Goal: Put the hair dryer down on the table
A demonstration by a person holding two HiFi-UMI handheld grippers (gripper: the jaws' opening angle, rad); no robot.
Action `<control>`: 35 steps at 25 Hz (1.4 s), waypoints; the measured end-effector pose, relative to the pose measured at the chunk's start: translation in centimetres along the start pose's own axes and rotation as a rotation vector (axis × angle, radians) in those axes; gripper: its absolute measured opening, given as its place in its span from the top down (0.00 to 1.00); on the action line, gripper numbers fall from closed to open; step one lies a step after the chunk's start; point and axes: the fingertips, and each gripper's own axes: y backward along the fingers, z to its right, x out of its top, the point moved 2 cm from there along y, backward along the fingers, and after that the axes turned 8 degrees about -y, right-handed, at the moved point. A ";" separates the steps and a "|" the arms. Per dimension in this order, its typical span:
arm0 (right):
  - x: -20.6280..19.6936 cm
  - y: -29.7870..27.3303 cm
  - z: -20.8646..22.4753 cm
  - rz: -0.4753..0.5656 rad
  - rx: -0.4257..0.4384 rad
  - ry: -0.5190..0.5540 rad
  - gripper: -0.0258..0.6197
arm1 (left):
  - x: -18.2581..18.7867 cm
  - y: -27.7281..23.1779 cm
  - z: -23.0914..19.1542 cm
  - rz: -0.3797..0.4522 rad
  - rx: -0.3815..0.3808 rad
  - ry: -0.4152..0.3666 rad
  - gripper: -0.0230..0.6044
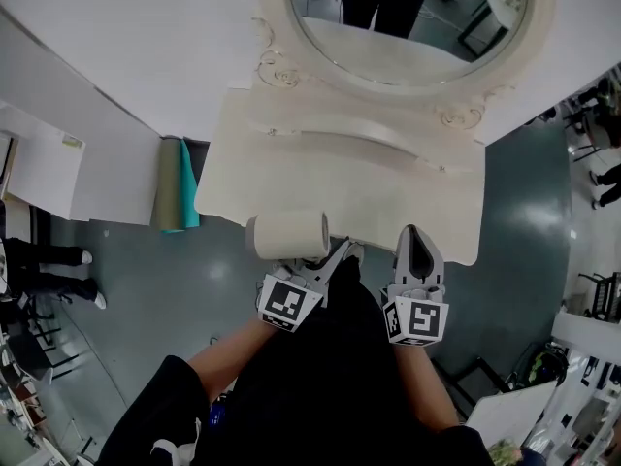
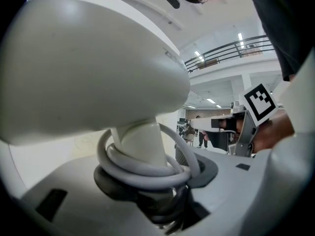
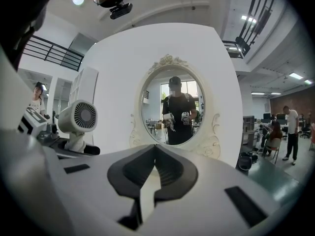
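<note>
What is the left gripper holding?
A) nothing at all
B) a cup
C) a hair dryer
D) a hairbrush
C: the left gripper is closed on the handle of a white hair dryer, with the cord wound round it.

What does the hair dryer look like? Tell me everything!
The hair dryer is creamy white, smooth plastic by its look, with a fat round barrel, a slotted grille at one end and a short handle. A grey cord is looped round the handle. The left gripper clamps the handle, barrel lying sideways by the table's front edge.
</note>
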 end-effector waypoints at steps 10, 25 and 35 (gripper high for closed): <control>-2.0 -3.9 2.7 -0.049 0.058 -0.022 0.93 | -3.8 -5.3 -0.5 -0.131 -0.002 0.060 0.56; -5.0 -9.5 6.4 -0.116 0.118 -0.039 0.93 | -10.9 -12.4 0.0 -0.329 -0.022 0.119 0.56; -8.1 -11.7 8.5 -0.188 0.177 -0.085 0.93 | -15.2 -17.4 0.7 -0.442 -0.035 0.196 0.56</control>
